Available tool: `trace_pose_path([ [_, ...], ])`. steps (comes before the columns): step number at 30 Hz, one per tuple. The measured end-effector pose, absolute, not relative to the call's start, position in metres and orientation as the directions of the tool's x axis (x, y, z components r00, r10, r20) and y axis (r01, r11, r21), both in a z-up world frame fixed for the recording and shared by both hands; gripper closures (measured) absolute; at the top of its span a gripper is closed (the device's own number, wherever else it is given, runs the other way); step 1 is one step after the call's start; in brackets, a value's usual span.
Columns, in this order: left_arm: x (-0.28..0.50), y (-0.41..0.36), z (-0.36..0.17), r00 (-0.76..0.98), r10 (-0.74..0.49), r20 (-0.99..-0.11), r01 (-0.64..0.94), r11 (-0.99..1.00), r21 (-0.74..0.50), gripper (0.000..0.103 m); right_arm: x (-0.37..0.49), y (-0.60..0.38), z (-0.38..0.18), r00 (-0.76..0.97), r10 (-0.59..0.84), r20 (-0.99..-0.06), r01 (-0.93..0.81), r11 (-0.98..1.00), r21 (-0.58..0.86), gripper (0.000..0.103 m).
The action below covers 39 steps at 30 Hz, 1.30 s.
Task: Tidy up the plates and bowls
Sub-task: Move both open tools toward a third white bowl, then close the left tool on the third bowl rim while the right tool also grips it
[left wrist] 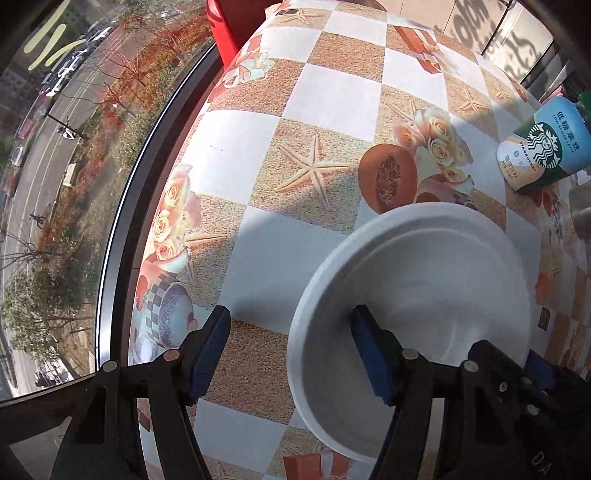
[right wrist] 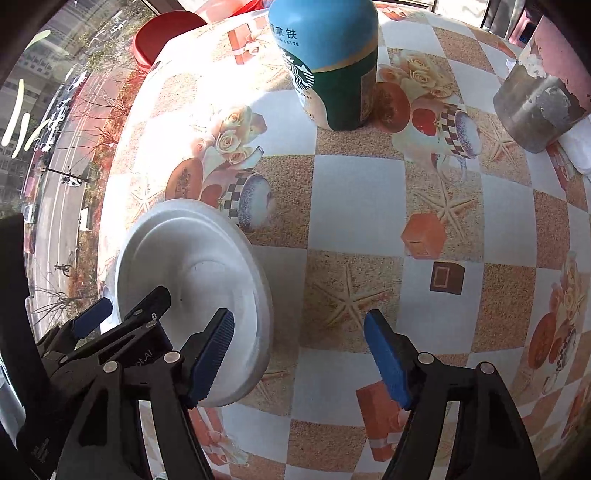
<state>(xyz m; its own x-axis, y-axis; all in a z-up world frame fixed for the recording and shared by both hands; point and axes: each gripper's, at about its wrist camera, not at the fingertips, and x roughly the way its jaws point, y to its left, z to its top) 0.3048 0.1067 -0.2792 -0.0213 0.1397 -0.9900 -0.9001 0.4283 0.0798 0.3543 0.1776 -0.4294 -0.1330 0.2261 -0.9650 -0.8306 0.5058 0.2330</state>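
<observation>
A white disposable bowl (left wrist: pixel 424 280) sits on the patterned table, at the lower right of the left wrist view. My left gripper (left wrist: pixel 291 354) is open, its right finger inside the bowl and its left finger outside, so the jaws straddle the near rim. In the right wrist view the same bowl (right wrist: pixel 199 266) lies at the left, with the left gripper's fingers (right wrist: pixel 92 319) at its near-left edge. My right gripper (right wrist: pixel 299 358) is open and empty just right of the bowl, over the tablecloth.
A blue and green Starbucks canister (right wrist: pixel 328 62) stands at the back, and also shows in the left wrist view (left wrist: pixel 543 144). A grey metal pot (right wrist: pixel 535 107) is at the far right. A red stool (right wrist: pixel 166 35) stands past the table's far edge. A window runs along the left.
</observation>
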Motion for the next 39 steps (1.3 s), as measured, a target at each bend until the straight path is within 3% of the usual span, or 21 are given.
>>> trace_pose_path([
  [2,0.307,0.107,-0.278,0.004,0.131,-0.991,-0.899,0.436,0.054,0.044,0.353,0.179,-0.434,-0.169,0.222,-0.960,-0.814,0.518,0.263,0.061],
  [5,0.314,0.103,-0.277,0.026,0.110,-0.994,-0.876,0.482,0.030,0.064,0.350,0.176,-0.441,-0.210,0.222,-0.952,-0.799,0.523,0.298,0.076],
  [9,0.317,0.090,-0.279,0.029,0.092,-0.995,-0.859,0.511,0.022,0.067,0.341,0.170,-0.441,-0.240,0.217,-0.946,-0.805,0.500,0.319,0.090],
  [31,0.269,-0.063,-0.292,-0.011,-0.034,-0.999,-0.753,0.658,-0.014,0.067,0.288,-0.003,-0.461,-0.293,0.082,-0.953,-0.760,0.585,0.284,0.089],
  [39,0.256,-0.115,-0.275,-0.008,-0.020,-1.000,-0.718,0.696,-0.008,0.066,0.292,-0.026,-0.452,-0.282,0.086,-0.956,-0.742,0.611,0.274,0.089],
])
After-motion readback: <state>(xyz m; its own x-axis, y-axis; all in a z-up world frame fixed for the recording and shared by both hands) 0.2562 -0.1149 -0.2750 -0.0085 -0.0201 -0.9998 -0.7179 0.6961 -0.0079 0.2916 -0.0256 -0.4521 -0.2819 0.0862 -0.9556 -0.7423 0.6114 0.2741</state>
